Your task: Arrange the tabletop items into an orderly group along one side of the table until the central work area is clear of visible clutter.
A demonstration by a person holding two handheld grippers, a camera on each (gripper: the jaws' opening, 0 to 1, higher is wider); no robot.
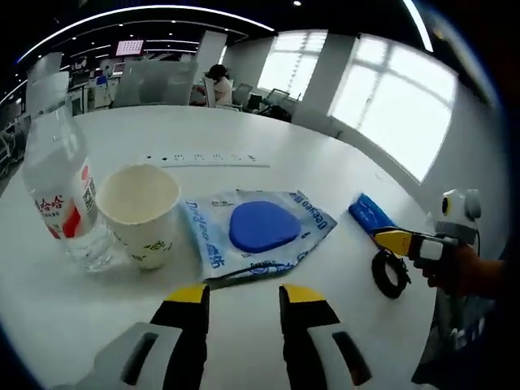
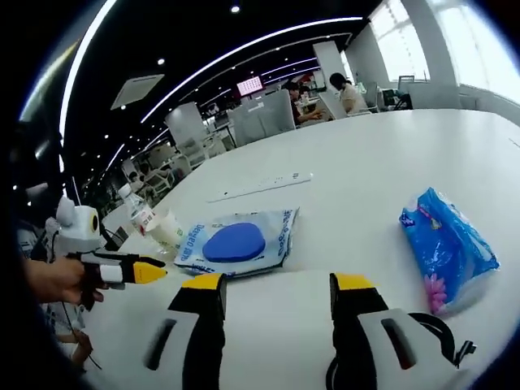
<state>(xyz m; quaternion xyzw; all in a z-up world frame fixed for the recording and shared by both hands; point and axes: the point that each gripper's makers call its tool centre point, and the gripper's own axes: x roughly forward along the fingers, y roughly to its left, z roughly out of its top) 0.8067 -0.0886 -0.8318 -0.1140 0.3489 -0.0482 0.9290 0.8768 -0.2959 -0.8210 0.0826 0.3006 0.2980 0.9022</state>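
Left claw open, empty, near clear plastic pouch with blue pad; white paper cup touching clear water bottle; right claw open above white worktop, blue tissue pack right

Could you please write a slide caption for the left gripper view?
Open left gripper facing a water bottle, paper cup and blue pouch on a white table.

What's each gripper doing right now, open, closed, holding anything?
Left gripper: open, jaws apart, empty, facing the packaged blue mask.
Right gripper: open, jaws apart, empty, over the bare white table.
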